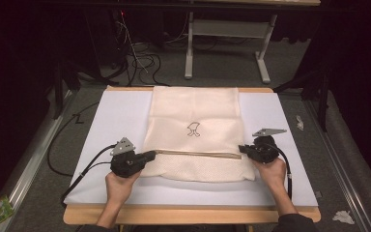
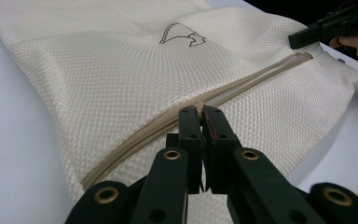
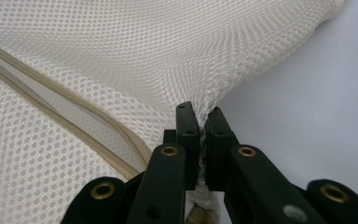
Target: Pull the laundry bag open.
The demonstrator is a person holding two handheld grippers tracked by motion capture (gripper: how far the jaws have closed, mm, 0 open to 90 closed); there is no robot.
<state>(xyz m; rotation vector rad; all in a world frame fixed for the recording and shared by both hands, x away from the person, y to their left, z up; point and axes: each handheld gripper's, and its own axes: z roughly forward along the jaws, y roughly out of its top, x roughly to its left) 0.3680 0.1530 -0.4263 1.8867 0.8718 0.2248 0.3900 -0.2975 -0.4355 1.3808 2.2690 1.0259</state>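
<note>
Black left tongs (image 2: 200,111) sit pressed together on the beige zipper (image 2: 242,84) of the cream mesh laundry bag (image 2: 98,70), though the pull itself is hidden between their tips. Right tongs (image 3: 201,114) are clamped on the bag's bunched mesh edge, whose corner disappears between them. Between both tongs the bag lies flat on the white-covered worktop (image 1: 116,116), with bare white sheet outside each. Beyond it are grey carpet, cables and a dark room.
</note>
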